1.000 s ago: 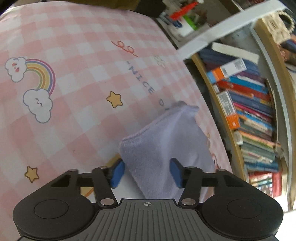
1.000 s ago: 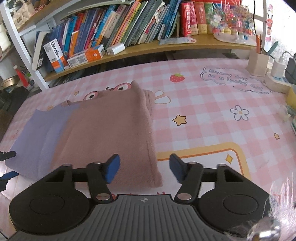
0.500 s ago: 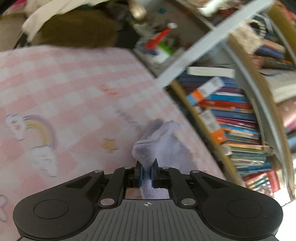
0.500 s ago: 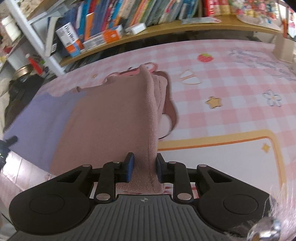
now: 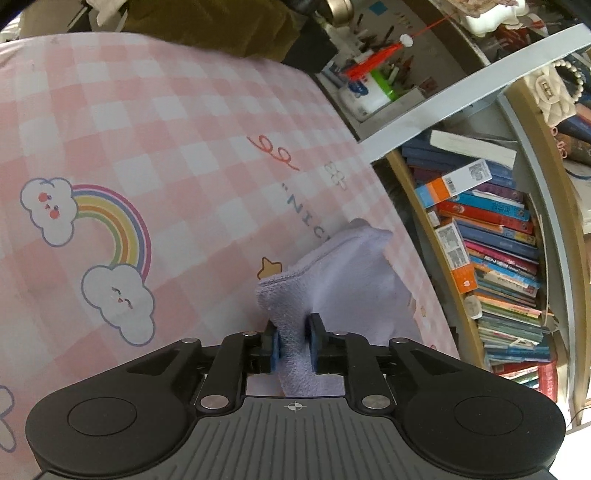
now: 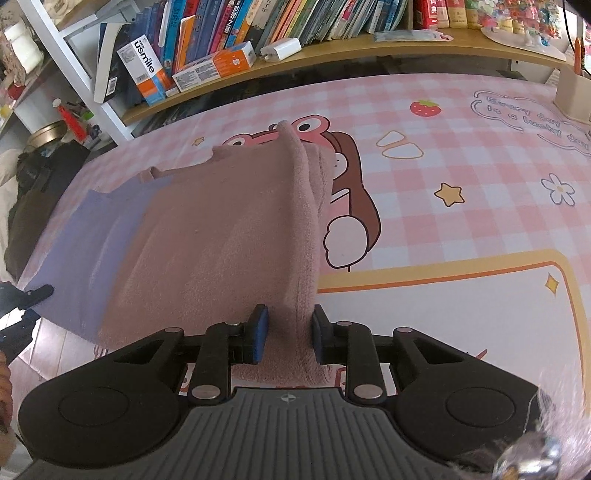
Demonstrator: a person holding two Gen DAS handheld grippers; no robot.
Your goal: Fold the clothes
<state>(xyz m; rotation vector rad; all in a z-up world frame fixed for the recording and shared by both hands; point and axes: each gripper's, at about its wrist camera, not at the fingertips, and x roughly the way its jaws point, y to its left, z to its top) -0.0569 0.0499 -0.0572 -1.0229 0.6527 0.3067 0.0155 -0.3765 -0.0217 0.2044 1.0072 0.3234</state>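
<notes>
A folded towel lies on the pink checked table cover (image 6: pixel 461 240); it is pink (image 6: pixel 221 240) with a lavender end (image 6: pixel 85 251). My right gripper (image 6: pixel 288 332) is shut on the pink near edge, which rises as a ridge from the table. In the left wrist view the lavender end (image 5: pixel 351 280) is bunched and lifted between the pads of my left gripper (image 5: pixel 293 343). Those jaws are opening slightly, with the cloth still pinched between them. The left gripper's tip (image 6: pixel 33 295) shows at the left edge of the right wrist view.
A bookshelf (image 6: pixel 258 33) full of books runs along the table's far side, also seen on the right as the bookshelf (image 5: pixel 498 240). A beige pen holder (image 6: pixel 572 96) stands at the far right corner. A dark bag (image 6: pixel 40 173) sits beyond the table's left edge.
Both grippers went from open around the towel's edges to shut on them. The pink edge and the lavender end now stand lifted off the table. The left jaws have widened a little.
</notes>
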